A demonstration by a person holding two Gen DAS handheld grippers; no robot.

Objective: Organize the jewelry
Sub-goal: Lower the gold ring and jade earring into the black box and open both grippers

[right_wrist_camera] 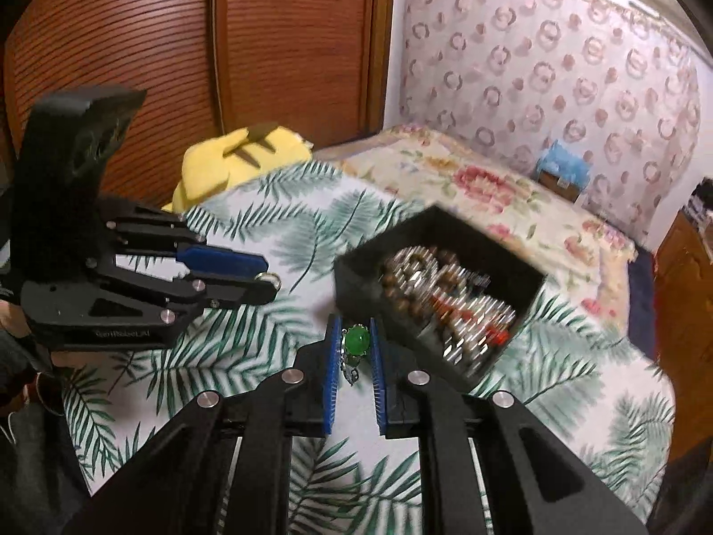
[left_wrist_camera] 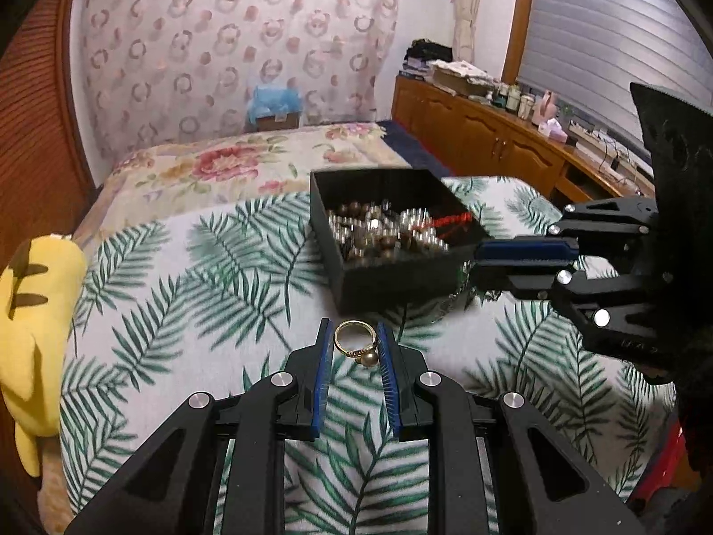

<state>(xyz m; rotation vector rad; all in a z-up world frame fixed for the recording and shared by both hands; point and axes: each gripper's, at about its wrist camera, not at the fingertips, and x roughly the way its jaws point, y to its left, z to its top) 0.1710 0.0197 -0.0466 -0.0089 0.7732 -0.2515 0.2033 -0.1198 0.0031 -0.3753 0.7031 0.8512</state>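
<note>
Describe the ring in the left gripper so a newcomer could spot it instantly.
On the palm-leaf bedspread, just in front of the black box of beads, the left gripper pinches a thin gold ring. One bronze pearl sets it apart from the right gripper's green-stone ring.

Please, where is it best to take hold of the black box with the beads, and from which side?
Grip the black box by its near wall, coming from above with one pad inside, one outside. It is open-topped with thin upright walls, and the whole body looks too wide for the jaws.
</note>
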